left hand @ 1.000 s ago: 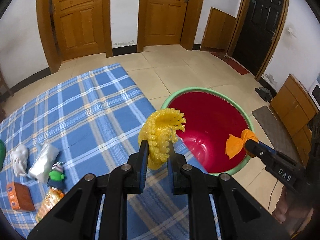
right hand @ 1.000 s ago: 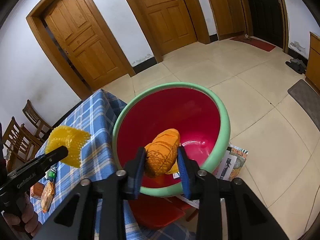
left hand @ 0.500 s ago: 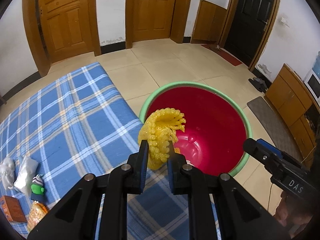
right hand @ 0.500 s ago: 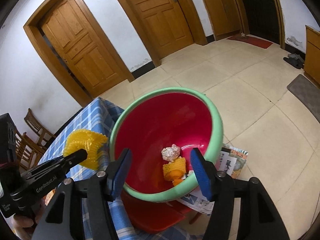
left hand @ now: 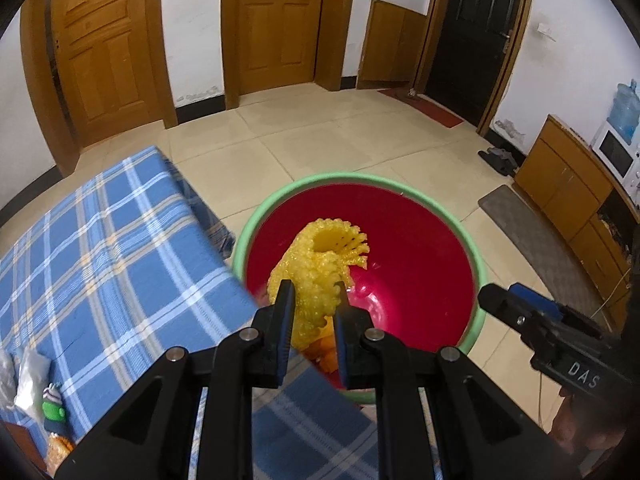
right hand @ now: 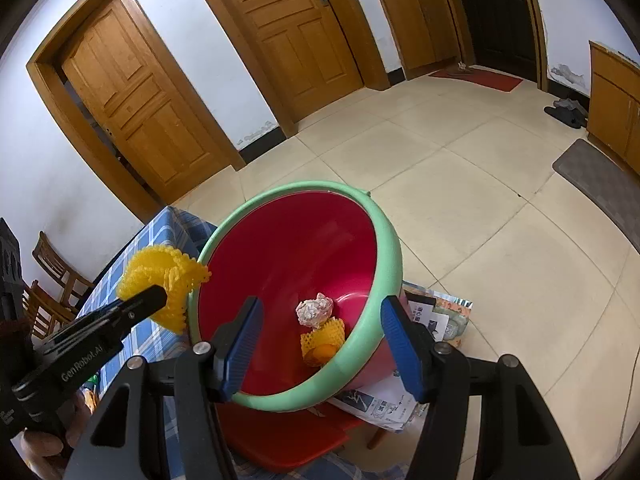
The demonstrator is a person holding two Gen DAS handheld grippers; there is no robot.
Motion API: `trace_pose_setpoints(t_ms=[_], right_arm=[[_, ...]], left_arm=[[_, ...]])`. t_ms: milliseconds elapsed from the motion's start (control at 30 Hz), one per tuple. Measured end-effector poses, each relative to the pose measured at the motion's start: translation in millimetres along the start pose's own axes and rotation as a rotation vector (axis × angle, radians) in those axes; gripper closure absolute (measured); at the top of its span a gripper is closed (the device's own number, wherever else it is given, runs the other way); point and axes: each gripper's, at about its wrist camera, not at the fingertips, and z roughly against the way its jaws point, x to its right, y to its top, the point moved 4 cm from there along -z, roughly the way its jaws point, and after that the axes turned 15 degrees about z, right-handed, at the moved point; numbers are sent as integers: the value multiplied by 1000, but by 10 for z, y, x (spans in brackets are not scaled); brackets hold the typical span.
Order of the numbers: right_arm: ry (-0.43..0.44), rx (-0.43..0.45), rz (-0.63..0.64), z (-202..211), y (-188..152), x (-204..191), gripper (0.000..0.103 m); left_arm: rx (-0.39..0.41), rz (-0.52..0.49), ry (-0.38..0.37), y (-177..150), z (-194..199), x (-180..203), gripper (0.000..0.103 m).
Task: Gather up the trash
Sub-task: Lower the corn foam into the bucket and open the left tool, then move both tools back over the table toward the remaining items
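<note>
A red basin with a green rim (left hand: 478, 276) (right hand: 394, 248) stands beside the blue plaid table. My left gripper (left hand: 313, 300) is shut on a yellow foam fruit net (left hand: 320, 268), held over the basin's near-left side; in the right wrist view that net (right hand: 164, 276) sits just at the rim. My right gripper (right hand: 320, 320) is open above the basin with nothing between its fingers. On the basin floor lie an orange in a yellow net (right hand: 322, 340) and a crumpled white paper ball (right hand: 314, 311).
More litter lies at the table's left end: white wrappers (left hand: 28, 372), a small green-capped toy (left hand: 54, 410) and an orange snack bag (left hand: 56, 446). A red stool (right hand: 280, 436) and papers (right hand: 420, 380) sit under the basin. Tiled floor, doors, cabinets and wooden chairs (right hand: 48, 276) surround.
My right gripper opened and the netted orange dropped into the basin. My left gripper carried the yellow net from over the table edge to above the basin.
</note>
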Motion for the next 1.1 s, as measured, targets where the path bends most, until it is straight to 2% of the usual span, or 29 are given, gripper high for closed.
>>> trace_pose_setpoints(t_ms=[133,300,567,1100], right_arm=[[5,0,-4,-7,0,7,39],[9,6,-2,17,-6,10,39],[19,18,4,76,11,-48,37],[78,42,84,281,74,-465,30]], left_arm=[[4,-3,-32,29,23,67,84],[17,-9,-32,44,56,80,74],[20,32,-34,42,169,1,74],[85,161,68,-109,673,-512,74]])
